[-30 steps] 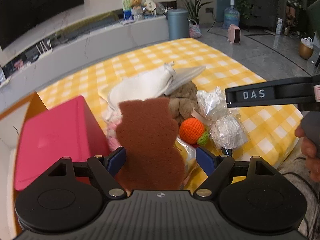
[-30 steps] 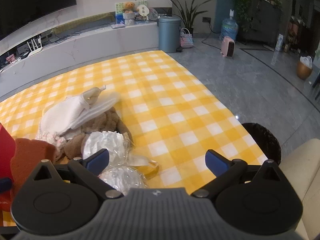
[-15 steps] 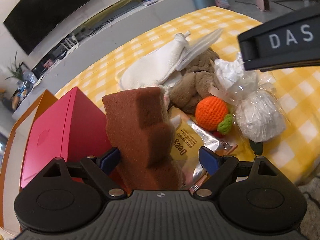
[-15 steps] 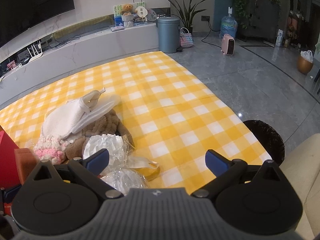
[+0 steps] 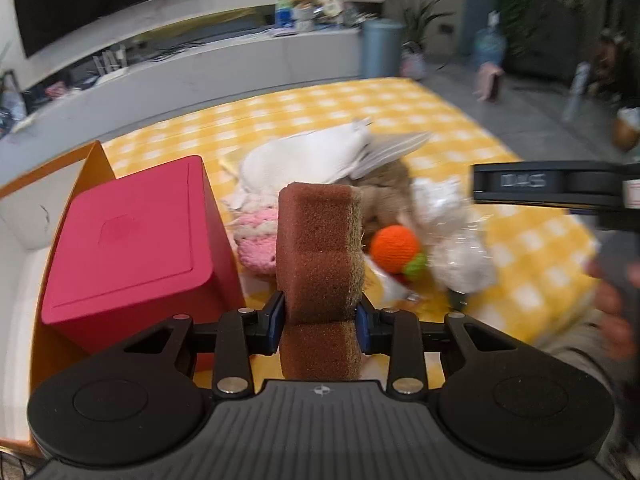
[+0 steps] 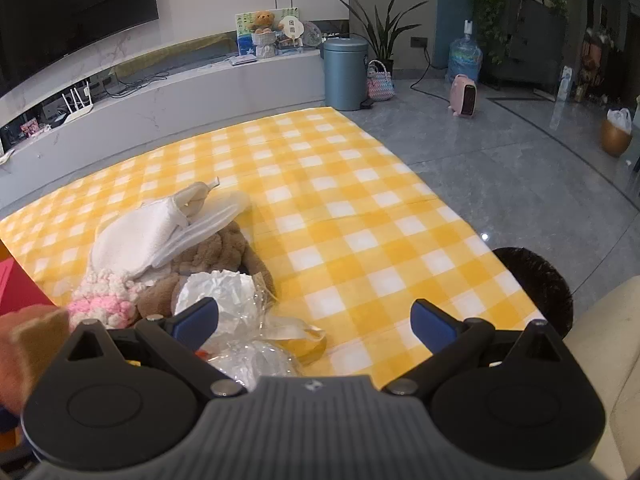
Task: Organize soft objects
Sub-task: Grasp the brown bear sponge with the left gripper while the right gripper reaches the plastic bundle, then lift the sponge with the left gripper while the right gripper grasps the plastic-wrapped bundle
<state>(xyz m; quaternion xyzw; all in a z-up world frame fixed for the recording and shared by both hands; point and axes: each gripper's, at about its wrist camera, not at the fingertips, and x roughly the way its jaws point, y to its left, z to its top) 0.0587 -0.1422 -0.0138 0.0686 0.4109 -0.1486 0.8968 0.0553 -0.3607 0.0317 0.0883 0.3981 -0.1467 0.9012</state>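
porous, rough brown sponge (image 5: 320, 248); smooth matt red plastic box (image 5: 132, 240); knitted orange ball (image 5: 394, 249); crinkly glossy wrap (image 6: 224, 300); fuzzy white cloth (image 6: 136, 240); checked fabric on the desk (image 6: 360, 216); polished floor (image 6: 520, 168).

Blue bin (image 6: 345, 73), pink heater (image 6: 463, 95)

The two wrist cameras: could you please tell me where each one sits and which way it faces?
Left wrist: sits behind the left tool, looking forward over the brown sponge it clamps, with the red box at left; the right tool's arm and hand show at right.
Right wrist: sits behind the open right tool, looking across the yellow checked cloth toward the room.
Shared: the soft pile, including the white cloth, pink knit and the sponge.
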